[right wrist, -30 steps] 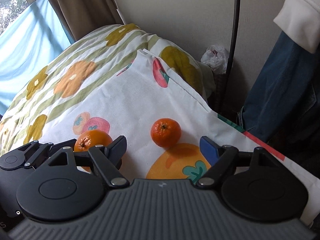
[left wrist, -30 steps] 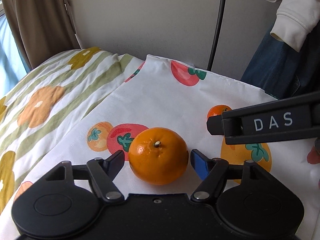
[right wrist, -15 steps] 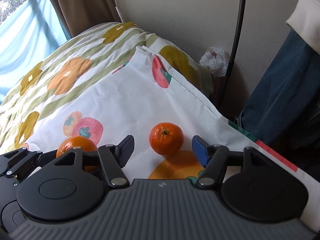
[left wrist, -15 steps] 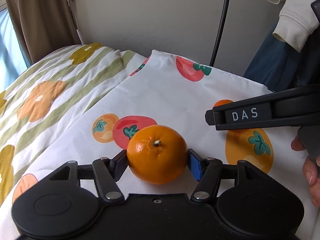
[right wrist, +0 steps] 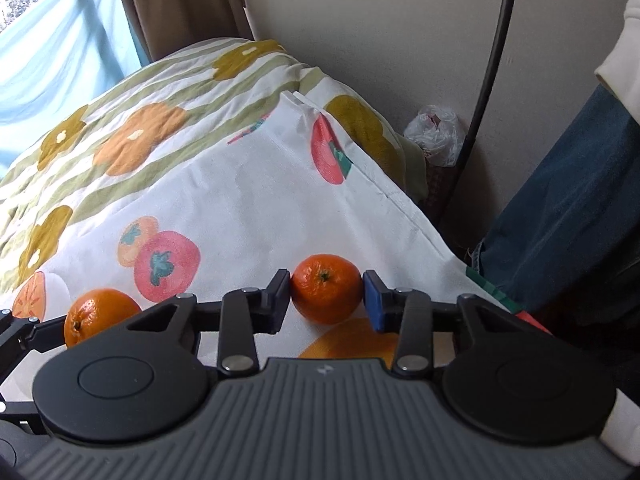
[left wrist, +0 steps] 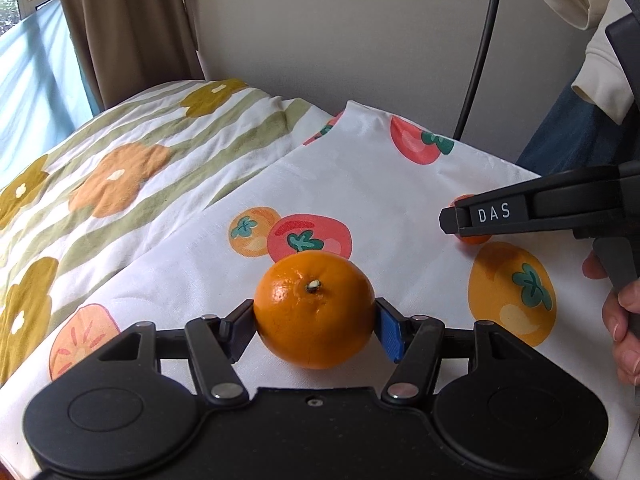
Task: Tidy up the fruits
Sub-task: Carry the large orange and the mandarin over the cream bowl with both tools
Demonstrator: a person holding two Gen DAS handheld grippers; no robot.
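- The left gripper (left wrist: 315,322), a black two-finger tool with 1 black pad and 1 blue pad, pinches the large round orange (left wrist: 315,309); both pads press against its sides.
- That large orange sits between the pads with its stem end facing up, over the white cloth printed with red and orange persimmons (left wrist: 360,184). From the pictures I cannot tell whether it touches the cloth.
- The right gripper (right wrist: 327,296), of the same build, has its pads pressed on the small round tangerine (right wrist: 326,289), 1 pad on each side.
- The small tangerine lies near the right edge of the printed cloth, at the top of a printed orange fruit.
- In the left wrist view the right gripper's black finger (left wrist: 520,212) bears the white letters "DAS" and hides most of the tangerine.
- A person's hand (left wrist: 622,320) grips the right tool's handle at the right edge of that view.
- In the right wrist view the large orange shows at lower left, partly behind the gripper's body.
- The printed cloth rests on a quilt with green stripes and orange and mustard flowers (left wrist: 132,168).
- A brown curtain (left wrist: 128,28) hangs at the back left, beside a plain pale wall (left wrist: 340,28).
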